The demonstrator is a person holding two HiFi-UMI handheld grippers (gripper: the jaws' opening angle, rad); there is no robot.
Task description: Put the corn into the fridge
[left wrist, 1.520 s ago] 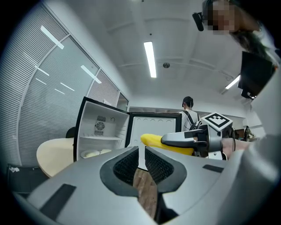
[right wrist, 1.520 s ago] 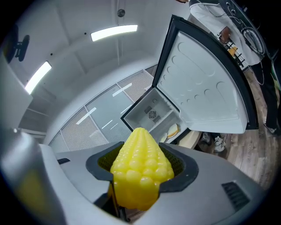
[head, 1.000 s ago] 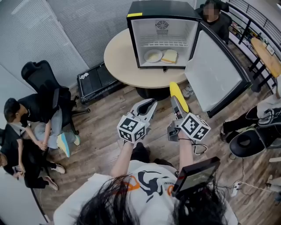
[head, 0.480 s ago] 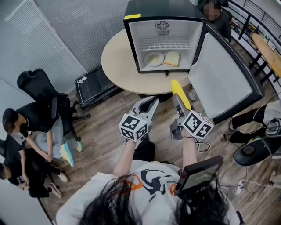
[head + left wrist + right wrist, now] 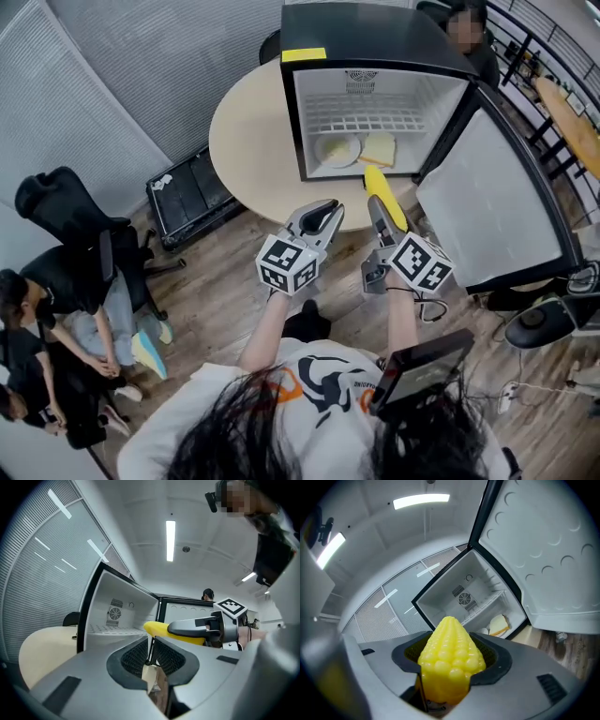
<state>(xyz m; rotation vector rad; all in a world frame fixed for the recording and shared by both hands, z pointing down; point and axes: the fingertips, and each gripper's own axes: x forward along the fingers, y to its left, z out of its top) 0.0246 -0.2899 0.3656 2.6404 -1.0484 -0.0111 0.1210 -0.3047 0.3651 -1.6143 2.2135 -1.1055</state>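
The yellow corn (image 5: 385,198) is clamped in my right gripper (image 5: 378,214), its tip at the front lower edge of the open fridge (image 5: 375,37). In the right gripper view the corn (image 5: 450,663) fills the jaws and points at the fridge's white inside (image 5: 468,597). My left gripper (image 5: 323,216) hangs just left of it, shut and empty. From the left gripper view I see the corn (image 5: 157,629) and the right gripper (image 5: 197,627) beside the fridge (image 5: 117,613). A plate (image 5: 337,150) and a slice of bread (image 5: 380,148) lie on the fridge floor.
The fridge stands on a round beige table (image 5: 248,141), its door (image 5: 497,206) swung open to the right. A black case (image 5: 187,192) lies on the floor at the left. People sit on office chairs (image 5: 66,211) at the far left; another person (image 5: 469,33) is behind the fridge.
Both grippers have moved closer to the fridge. The corn's tip, which was short of the table edge, now reaches the fridge opening. Both grips are unchanged.
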